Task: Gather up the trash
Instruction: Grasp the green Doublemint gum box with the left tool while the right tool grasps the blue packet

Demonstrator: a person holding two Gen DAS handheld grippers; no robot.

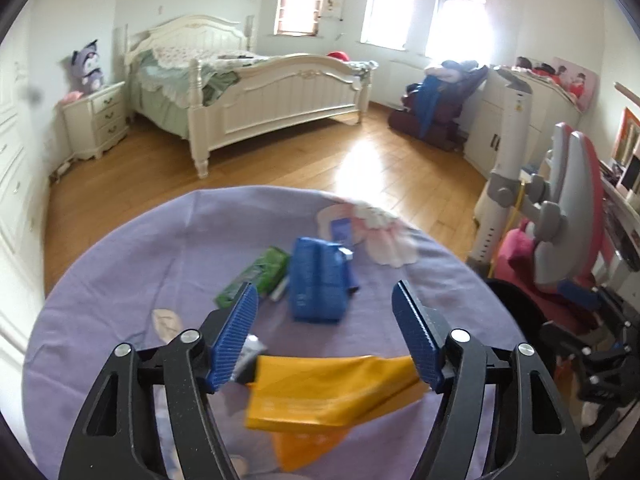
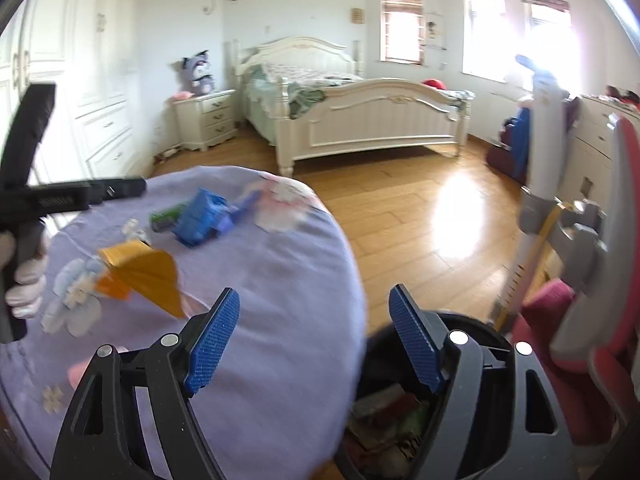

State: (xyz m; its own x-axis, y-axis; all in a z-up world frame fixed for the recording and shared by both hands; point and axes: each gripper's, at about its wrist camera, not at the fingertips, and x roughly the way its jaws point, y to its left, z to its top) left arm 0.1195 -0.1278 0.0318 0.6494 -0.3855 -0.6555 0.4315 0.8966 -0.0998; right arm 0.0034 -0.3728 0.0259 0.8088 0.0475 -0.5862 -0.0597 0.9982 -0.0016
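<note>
A round table under a lilac flowered cloth (image 1: 120,280) holds trash: a yellow wrapper (image 1: 320,392), a blue packet (image 1: 316,280), a green packet (image 1: 260,272) and a small silver wrapper (image 1: 250,354). My left gripper (image 1: 325,304) is open above the table, its jaws standing either side of the yellow wrapper without touching it. My right gripper (image 2: 314,316) is open and empty over the table's right edge, above a black bin (image 2: 400,412) with trash in it. The yellow wrapper (image 2: 148,272), blue packet (image 2: 200,218) and green packet (image 2: 166,216) also show in the right wrist view.
A pink and grey chair (image 1: 568,220) stands right of the table, next to the bin. A white bed (image 1: 260,92), a nightstand (image 1: 96,120), wardrobes and a wooden floor (image 1: 360,160) lie beyond. The left tool and gloved hand (image 2: 24,276) show at the table's left.
</note>
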